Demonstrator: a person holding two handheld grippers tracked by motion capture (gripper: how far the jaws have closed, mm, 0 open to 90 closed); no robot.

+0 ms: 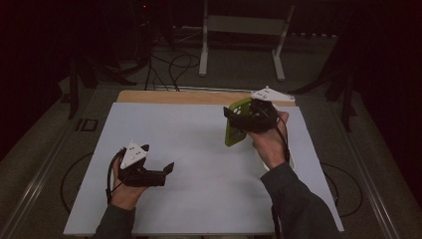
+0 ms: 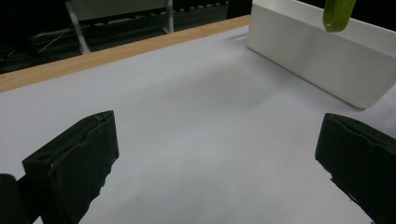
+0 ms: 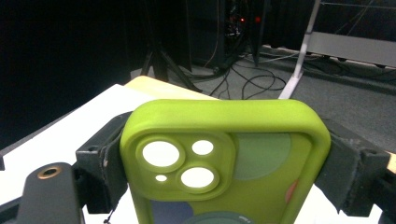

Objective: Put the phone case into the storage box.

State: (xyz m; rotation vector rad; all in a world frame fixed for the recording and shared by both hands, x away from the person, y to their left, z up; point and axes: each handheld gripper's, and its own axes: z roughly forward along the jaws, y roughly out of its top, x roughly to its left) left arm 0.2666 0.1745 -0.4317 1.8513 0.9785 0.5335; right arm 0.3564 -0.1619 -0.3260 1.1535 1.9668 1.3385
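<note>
The right gripper (image 1: 239,115) is clamped on a lime-green soft phone case with three round camera cut-outs (image 1: 234,124), holding it off the tabletop (image 1: 199,149) at about two o'clock on the pale grey surface, near the strip of bare wood (image 1: 174,97) along the far edge. In the right gripper view the phone case (image 3: 224,158) stands upright between the two black jaws, which press against its left and right sides, with the camera cut-outs toward the upper left of the case. The left gripper (image 1: 166,172) sits low at about seven o'clock, close above the tabletop, well apart from the case; its jaws stand wide and hold nothing, and in the left gripper view bare grey tabletop (image 2: 196,130) lies between them. That same view shows a white rectangular plastic bin (image 2: 322,65) at about one o'clock from the gripper, resting on the tabletop, with the bottom end of the green case (image 2: 337,16) hanging above it. A white metal frame stand (image 1: 244,30) is on the floor beyond the tabletop at twelve o'clock, among dark cables (image 1: 174,64).
</note>
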